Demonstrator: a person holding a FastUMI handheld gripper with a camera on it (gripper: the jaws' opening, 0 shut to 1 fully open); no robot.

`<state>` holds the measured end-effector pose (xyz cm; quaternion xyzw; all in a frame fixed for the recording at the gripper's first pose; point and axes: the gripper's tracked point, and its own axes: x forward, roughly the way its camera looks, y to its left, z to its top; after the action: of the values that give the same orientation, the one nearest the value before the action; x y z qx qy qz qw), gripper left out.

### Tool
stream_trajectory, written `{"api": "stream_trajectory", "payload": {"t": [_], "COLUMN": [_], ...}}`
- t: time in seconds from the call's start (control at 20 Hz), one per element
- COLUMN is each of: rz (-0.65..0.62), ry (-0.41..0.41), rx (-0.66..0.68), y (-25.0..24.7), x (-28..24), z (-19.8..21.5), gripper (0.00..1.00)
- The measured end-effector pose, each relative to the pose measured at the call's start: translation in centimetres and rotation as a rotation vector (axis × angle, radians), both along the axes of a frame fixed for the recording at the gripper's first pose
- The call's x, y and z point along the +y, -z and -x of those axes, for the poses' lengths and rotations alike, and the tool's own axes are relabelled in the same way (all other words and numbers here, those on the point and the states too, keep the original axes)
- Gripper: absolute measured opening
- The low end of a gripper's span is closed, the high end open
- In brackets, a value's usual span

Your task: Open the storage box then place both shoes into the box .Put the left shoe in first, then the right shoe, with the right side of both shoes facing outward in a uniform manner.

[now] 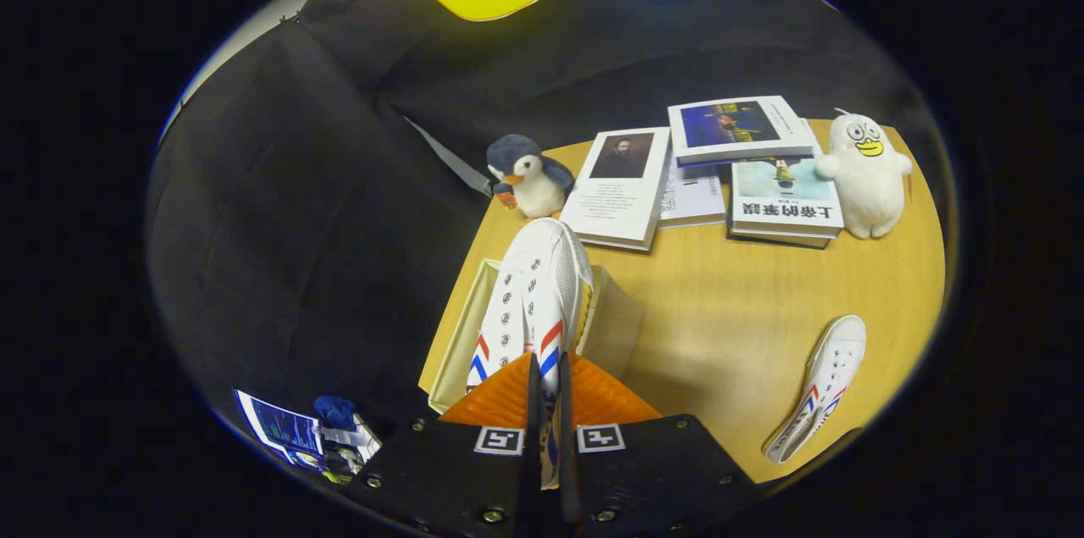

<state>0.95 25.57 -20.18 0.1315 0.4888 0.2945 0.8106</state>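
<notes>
The gripper (548, 402) is clamped on a shoe (532, 301), whose long axis runs straight ahead over the open box (614, 326). The other shoe (820, 390) lies well off to the right on the table (728, 301).

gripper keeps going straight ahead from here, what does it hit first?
The gripper is shut on the held shoe, which points over the open storage box. Straight on, the shoe's toe likely meets the toy penguin or the nearest book beyond; depth is unclear.
</notes>
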Motion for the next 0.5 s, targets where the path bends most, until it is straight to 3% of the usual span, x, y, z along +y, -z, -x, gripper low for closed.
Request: {"api": "stream_trajectory", "payload": {"t": [0.5], "rz": [0.036], "ry": [-0.151], "rx": [0.042], "y": [3.0], "x": [9.3], "z": [1.9], "gripper": [0.09]}}
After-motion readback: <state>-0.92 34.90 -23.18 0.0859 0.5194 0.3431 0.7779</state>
